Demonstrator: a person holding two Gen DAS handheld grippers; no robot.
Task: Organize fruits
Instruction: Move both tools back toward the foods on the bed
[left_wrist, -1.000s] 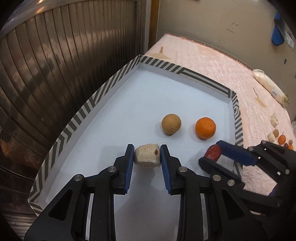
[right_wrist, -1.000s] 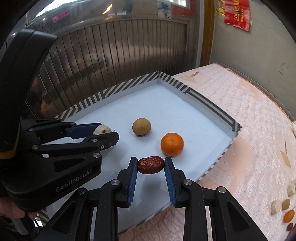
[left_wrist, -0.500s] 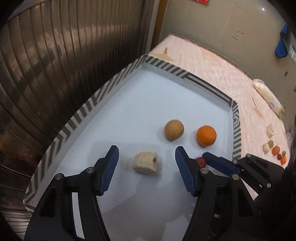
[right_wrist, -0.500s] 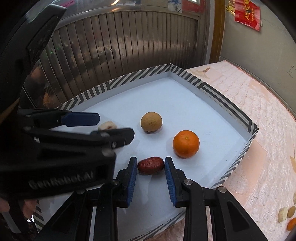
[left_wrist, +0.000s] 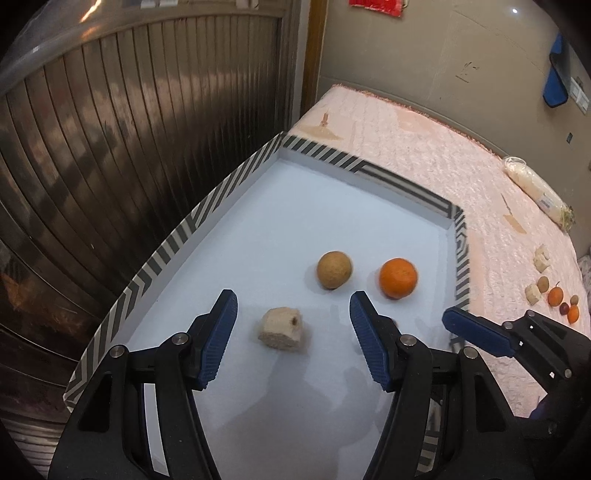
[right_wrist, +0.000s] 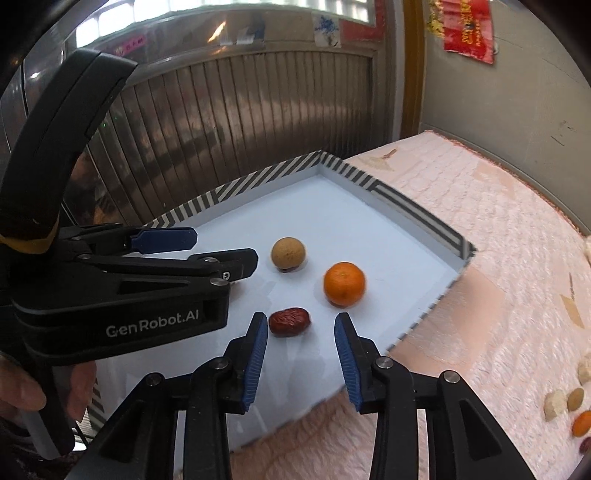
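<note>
A pink quilted surface (left_wrist: 424, 155) is seen carrying a white tray (left_wrist: 295, 206) with a black-and-white striped rim, set against a ribbed metal shutter (left_wrist: 110, 147); the left gripper (left_wrist: 291, 332) is held low over the tray's near part, tilted down toward the floor, fingers spread wide apart and gripping nothing; a pale cut fruit chunk (left_wrist: 281, 328) is seen lying on the tray floor between its fingers, touched by neither; the right gripper (right_wrist: 301, 350) is held over the tray's near right edge, just beside the left one, fingers apart and empty; a red date (right_wrist: 289, 322) is seen resting on the tray just ahead of its left finger, contact not clear; an orange (right_wrist: 344, 284) and a round tan fruit (right_wrist: 288, 253) are placed side by side farther in, apart from each other; a cluster of small fruits (left_wrist: 554, 293) is left on the quilt, well right of the tray.
</note>
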